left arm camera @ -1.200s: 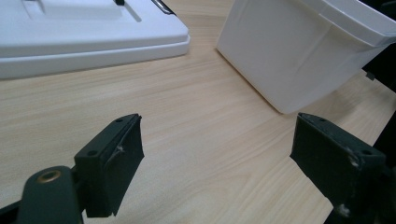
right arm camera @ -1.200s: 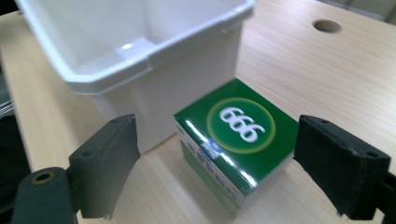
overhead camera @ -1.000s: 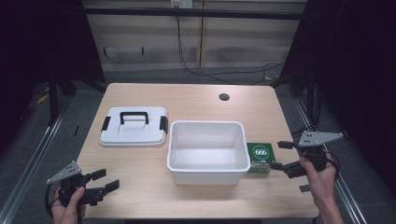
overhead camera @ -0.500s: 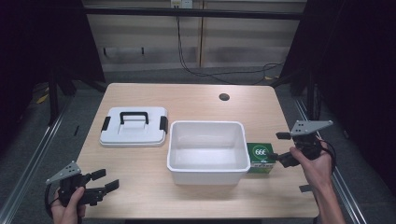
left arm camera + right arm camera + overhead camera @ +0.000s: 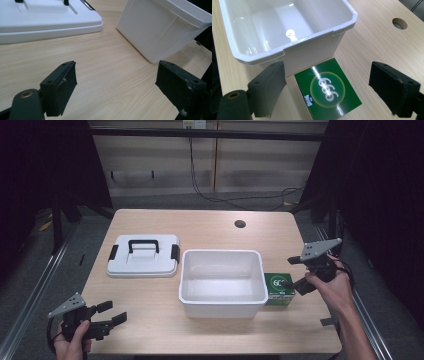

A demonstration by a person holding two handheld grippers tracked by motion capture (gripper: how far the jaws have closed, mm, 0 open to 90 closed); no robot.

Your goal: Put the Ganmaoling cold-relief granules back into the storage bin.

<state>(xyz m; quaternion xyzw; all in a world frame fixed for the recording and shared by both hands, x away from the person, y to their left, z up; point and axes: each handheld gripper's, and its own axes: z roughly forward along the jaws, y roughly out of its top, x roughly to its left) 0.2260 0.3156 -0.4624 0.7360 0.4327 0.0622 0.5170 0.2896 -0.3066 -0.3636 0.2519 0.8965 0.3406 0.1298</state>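
right gripper (image 5: 299, 274) at the table's right edge, held in the person's right hand (image 5: 334, 287), jaws spread wide and holding nothing. it hovers just above the green box (image 5: 278, 289). in the right gripper view the box (image 5: 328, 91) lies flat between the two black jaws, not touched by either; its top shows a pale round mark with white digits.

green box sits on the table (image 5: 210, 230), right beside the right wall of the white tub (image 5: 222, 303); touching or a hair apart, cannot tell. in the right gripper view the tub (image 5: 294, 41) is open, with a glossy inside.

left gripper (image 5: 109, 316) low at the near left corner of the table, in the left hand (image 5: 70, 345), jaws wide apart, gripping nothing. left gripper view: bare wood between the jaws, the tub's outer wall (image 5: 160, 32) ahead to the right, the lid (image 5: 47, 22) ahead to the left.

white lid (image 5: 143, 256) with a black handle and black side clips lies flat on the table, left of the tub, a narrow gap between them. a small dark round hole (image 5: 240, 224) in the tabletop at the far side, well apart from everything; it also shows in the right gripper view (image 5: 399, 23).

the two grippers are well apart, tub between them.
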